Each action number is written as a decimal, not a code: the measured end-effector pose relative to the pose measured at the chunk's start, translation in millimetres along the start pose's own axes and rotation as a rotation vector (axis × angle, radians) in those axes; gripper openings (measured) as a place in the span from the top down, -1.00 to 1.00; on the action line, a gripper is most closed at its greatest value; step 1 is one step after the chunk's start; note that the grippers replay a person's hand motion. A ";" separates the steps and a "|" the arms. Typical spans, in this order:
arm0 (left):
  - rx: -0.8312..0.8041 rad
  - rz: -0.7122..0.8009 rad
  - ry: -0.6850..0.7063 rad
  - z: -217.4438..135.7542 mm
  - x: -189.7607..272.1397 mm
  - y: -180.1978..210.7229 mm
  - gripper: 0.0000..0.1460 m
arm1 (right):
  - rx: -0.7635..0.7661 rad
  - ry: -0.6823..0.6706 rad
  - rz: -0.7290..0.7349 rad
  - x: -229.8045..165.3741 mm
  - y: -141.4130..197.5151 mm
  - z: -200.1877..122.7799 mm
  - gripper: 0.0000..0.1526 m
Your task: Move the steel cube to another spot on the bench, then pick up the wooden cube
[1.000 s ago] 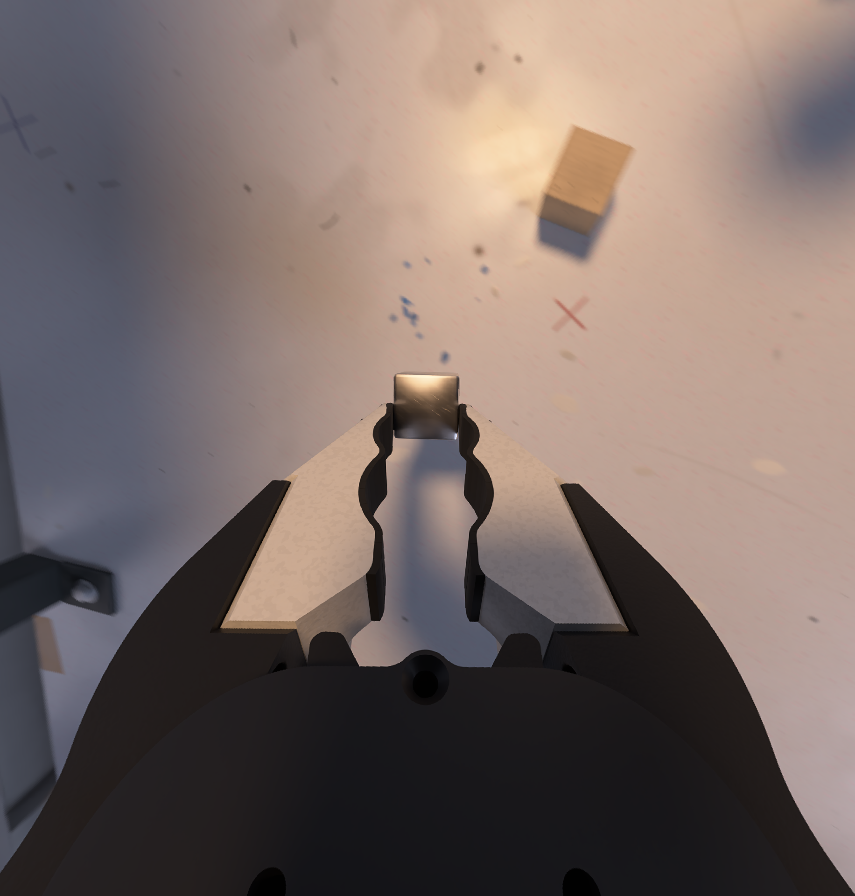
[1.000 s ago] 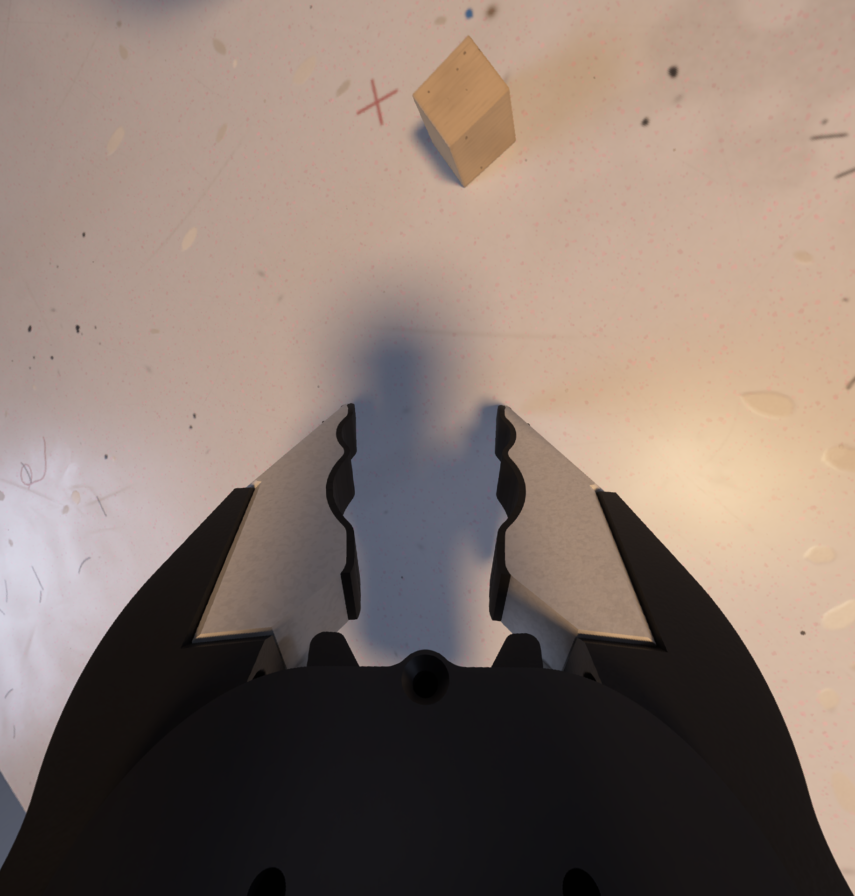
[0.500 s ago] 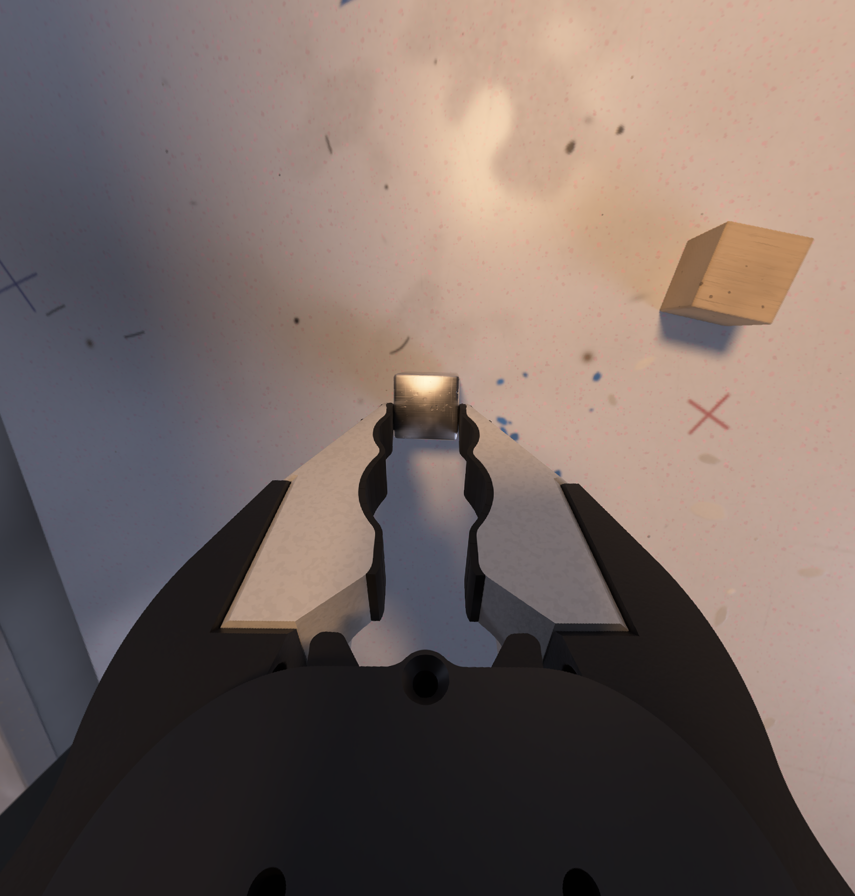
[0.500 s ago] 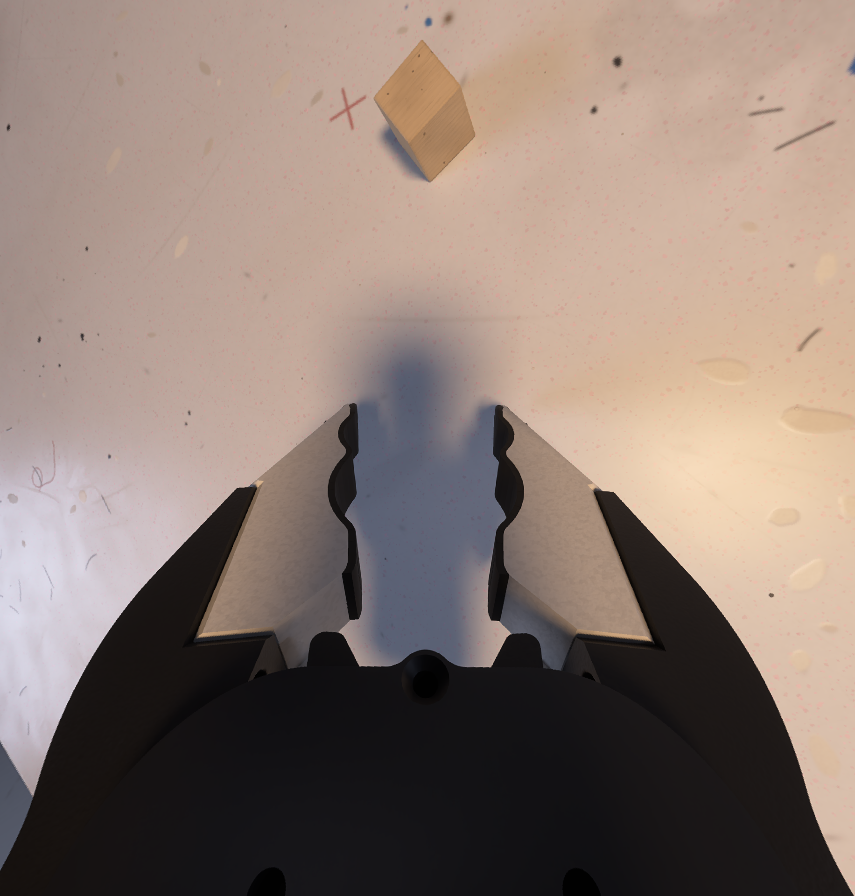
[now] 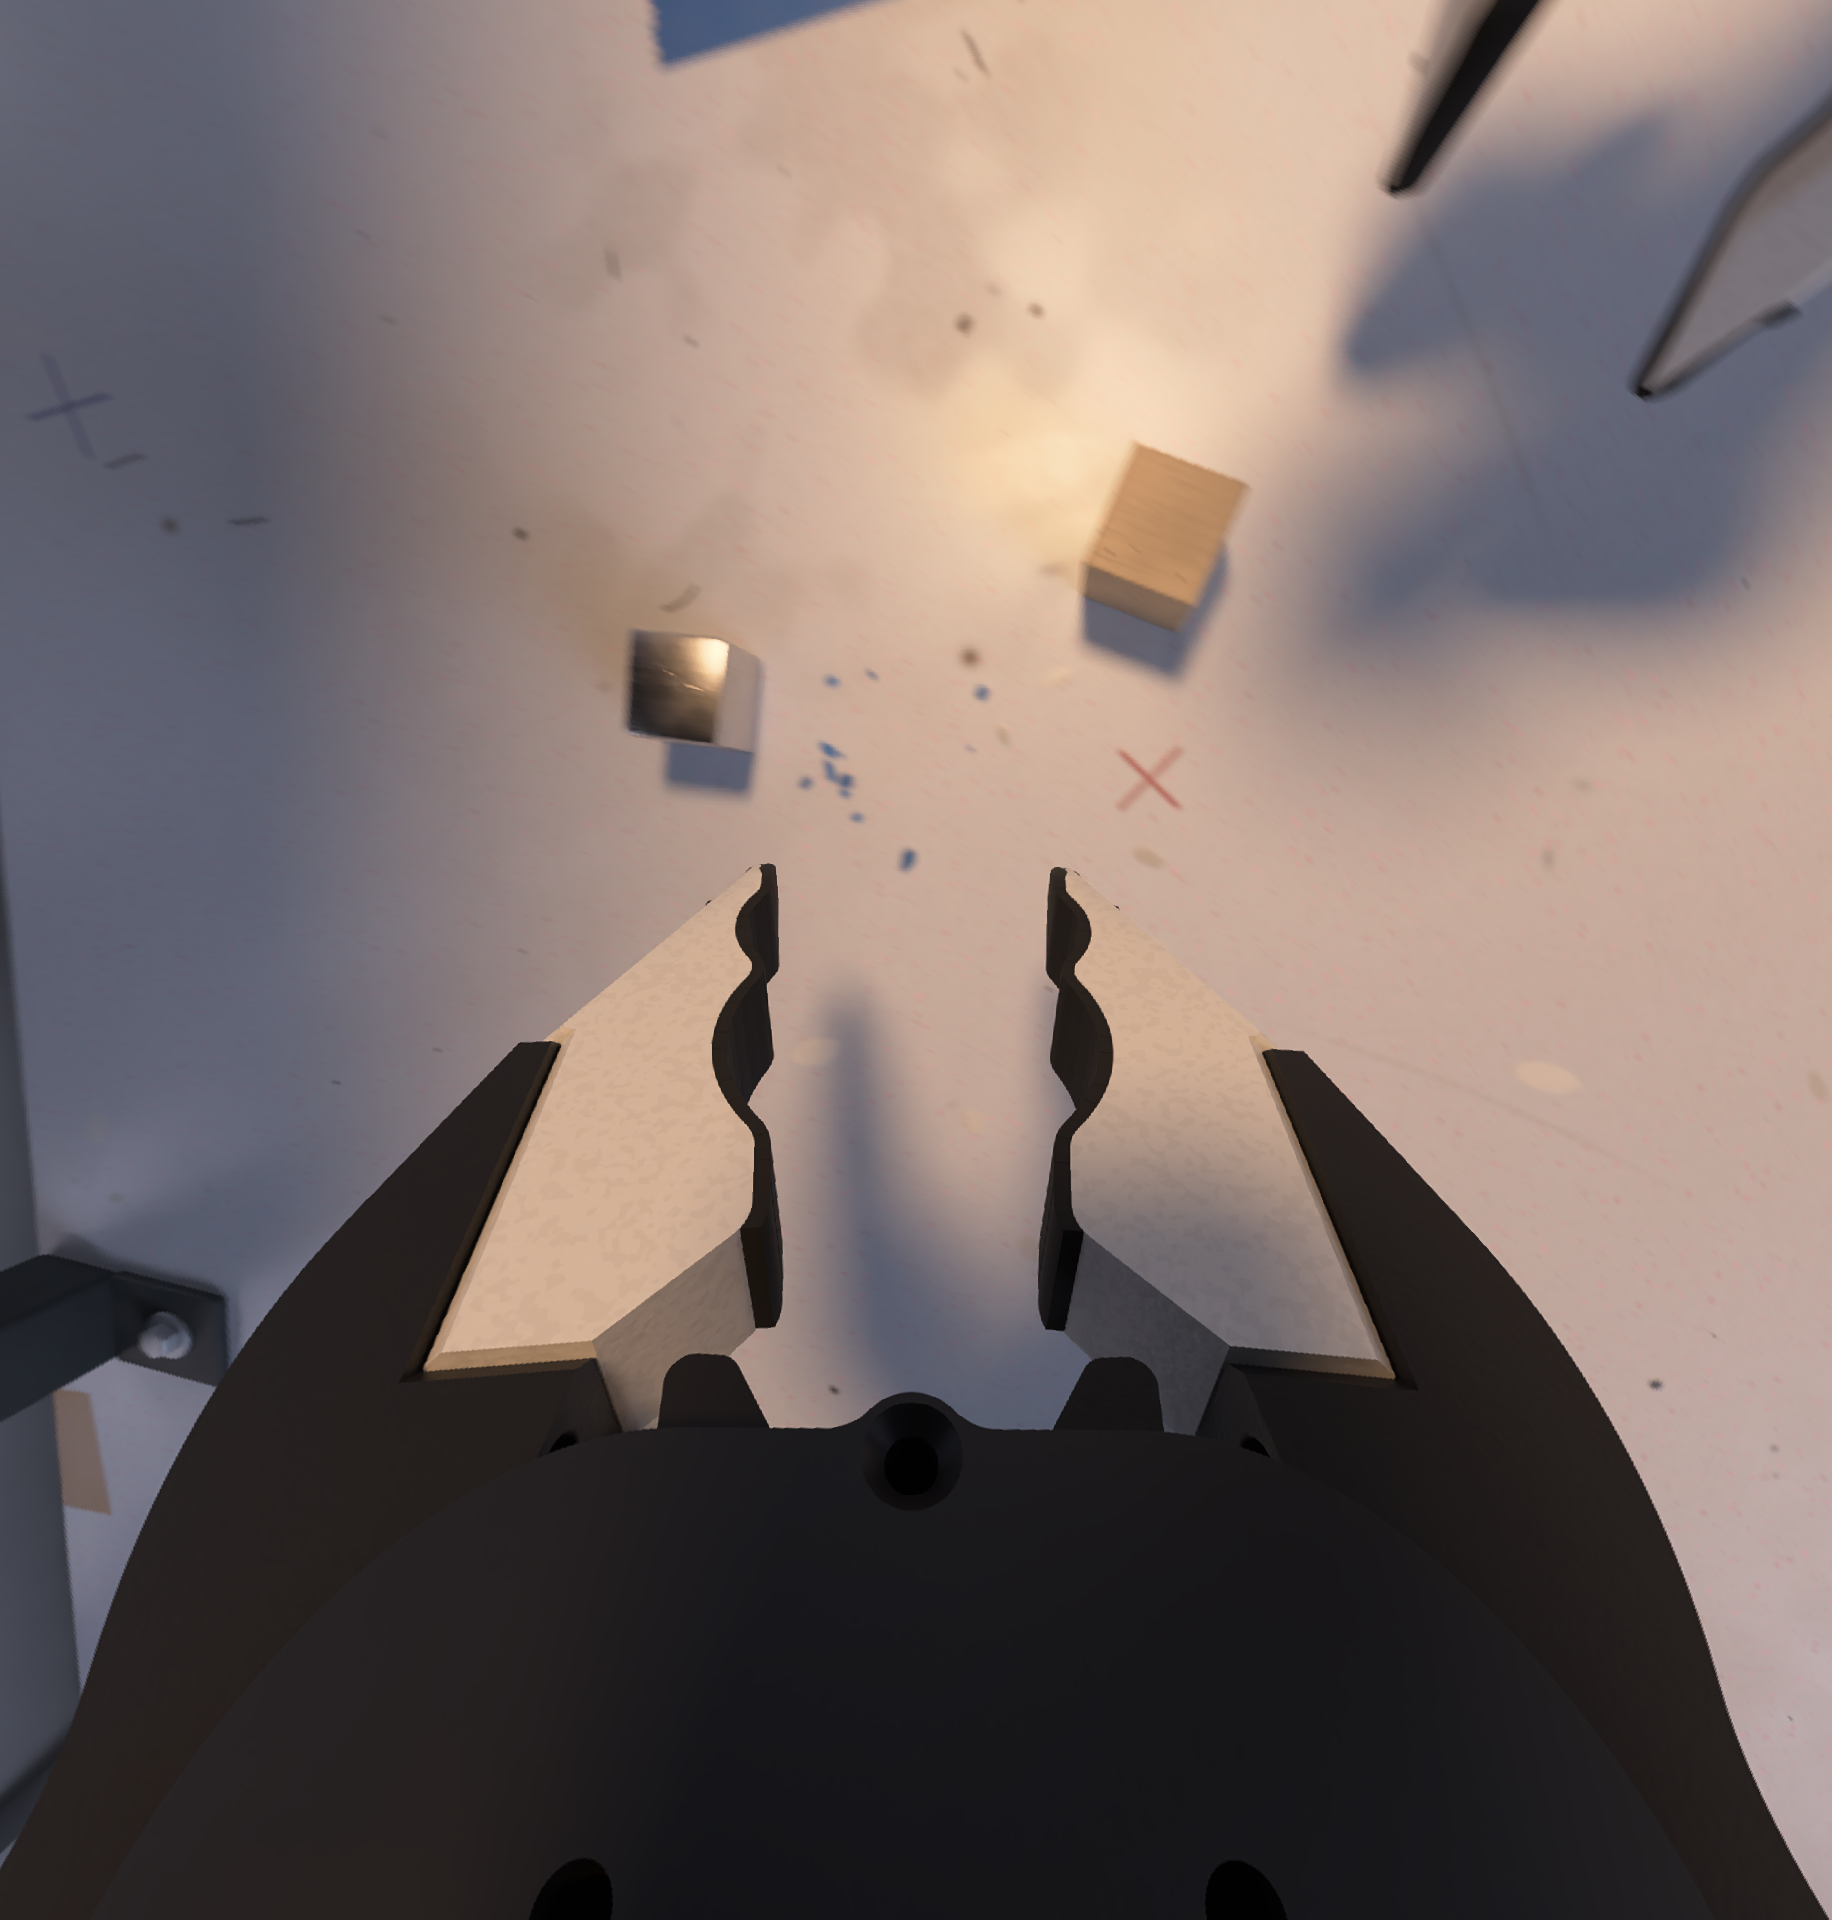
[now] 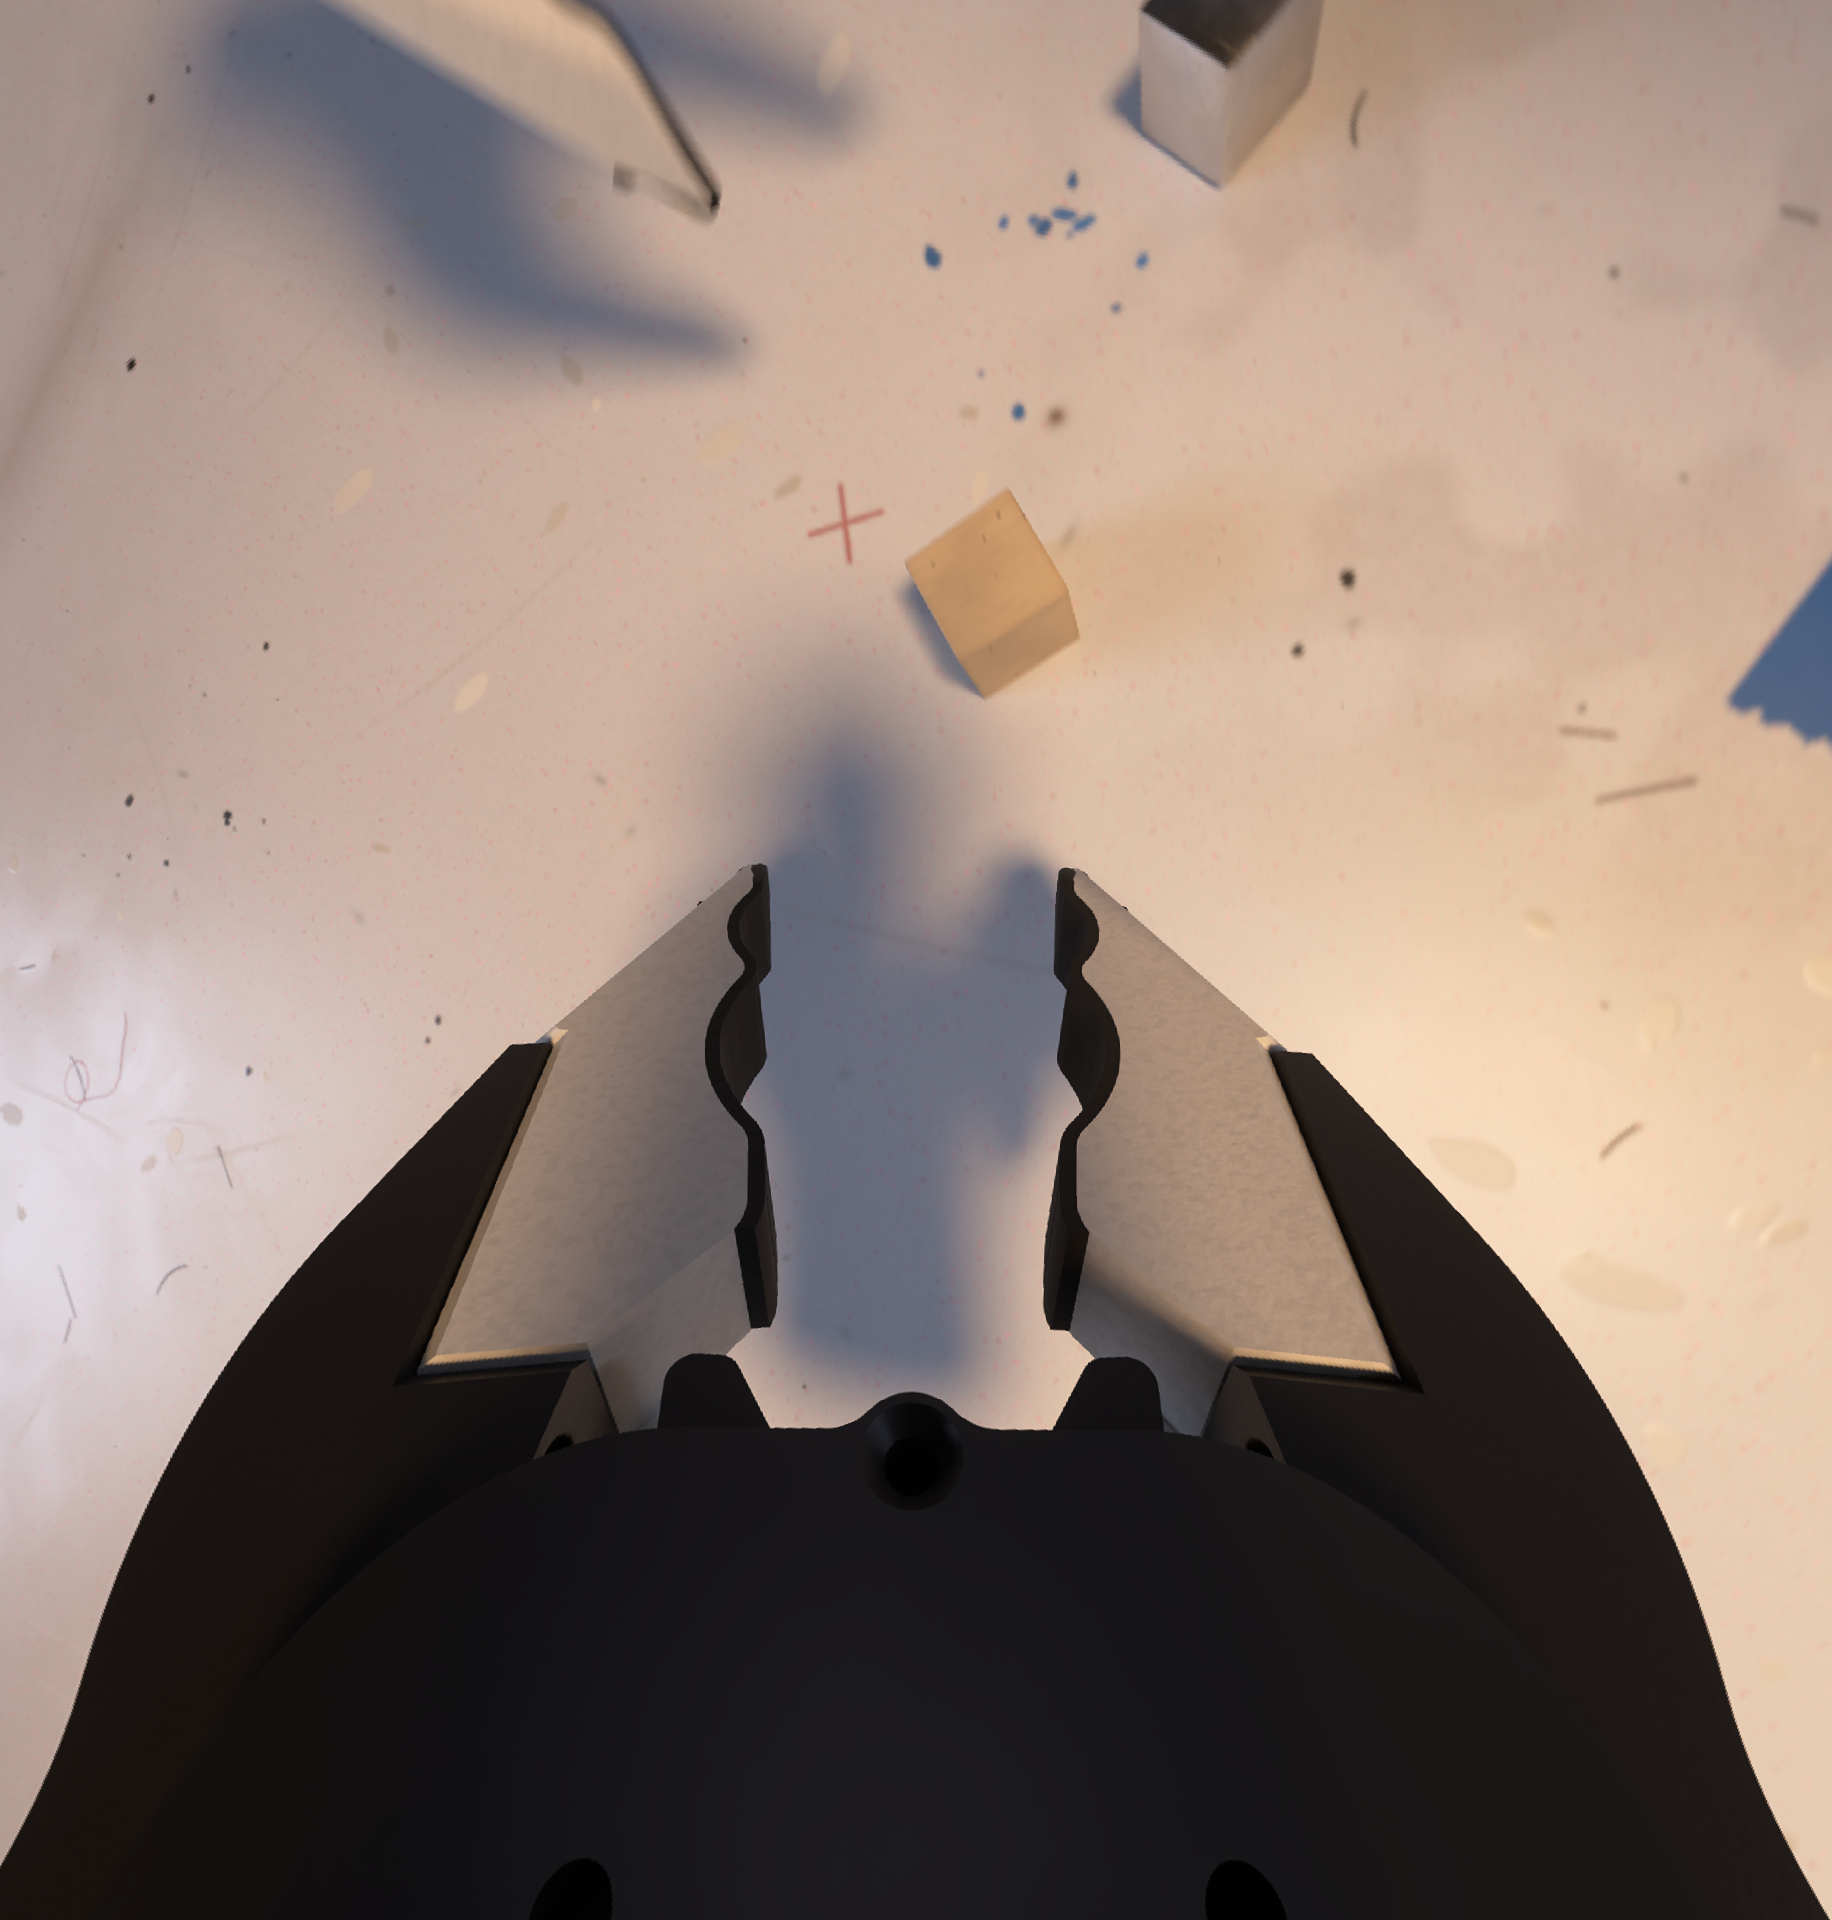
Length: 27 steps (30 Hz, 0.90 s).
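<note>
The steel cube [image 5: 692, 689] sits on the white bench, ahead and left of my left gripper [image 5: 910, 883], which is open, empty and raised above the bench. The wooden cube [image 5: 1161, 538] rests farther off to the right. In the right wrist view the wooden cube [image 6: 995, 590] lies just ahead of my right gripper [image 6: 910, 883], slightly right of centre; that gripper is open and empty. The steel cube [image 6: 1226, 78] shows at the top edge there. The right gripper's fingers [image 5: 1722, 301] show at the left wrist view's top right.
A red cross mark [image 5: 1149, 779] and blue paint specks [image 5: 834, 774] lie between the cubes. A grey post with a dark bracket [image 5: 81, 1330] stands at the left. Blue tape [image 6: 1816, 655] lies at the right. The left gripper's fingertip [image 6: 673, 177] shows at the upper left.
My left gripper has opened and let go of the steel cube, which now rests on the bench, and has drawn back. My right gripper has moved closer to the wooden cube.
</note>
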<state>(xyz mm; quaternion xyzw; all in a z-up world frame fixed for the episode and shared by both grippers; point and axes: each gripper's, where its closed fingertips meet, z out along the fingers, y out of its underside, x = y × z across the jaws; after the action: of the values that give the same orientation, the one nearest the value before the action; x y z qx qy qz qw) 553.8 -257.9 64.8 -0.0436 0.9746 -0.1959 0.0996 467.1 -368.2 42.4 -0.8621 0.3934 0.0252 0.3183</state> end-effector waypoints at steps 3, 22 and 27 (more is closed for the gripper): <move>-0.028 0.037 0.018 8.6 20.5 10.9 0.32 | -0.006 -0.010 -0.040 -3.2 -9.9 3.1 0.29; -0.068 0.320 0.194 54.5 47.6 -66.4 0.45 | 0.028 0.050 0.063 4.7 32.8 -27.6 0.34; -0.144 0.363 0.242 61.7 60.7 -52.7 0.37 | 0.035 0.059 0.112 9.9 50.4 -36.4 0.34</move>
<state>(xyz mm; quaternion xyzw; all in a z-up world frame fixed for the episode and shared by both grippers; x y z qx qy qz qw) 510.0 -336.9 18.9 0.1490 0.9828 -0.1083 0.0122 431.4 -420.1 41.8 -0.8335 0.4506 0.0107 0.3196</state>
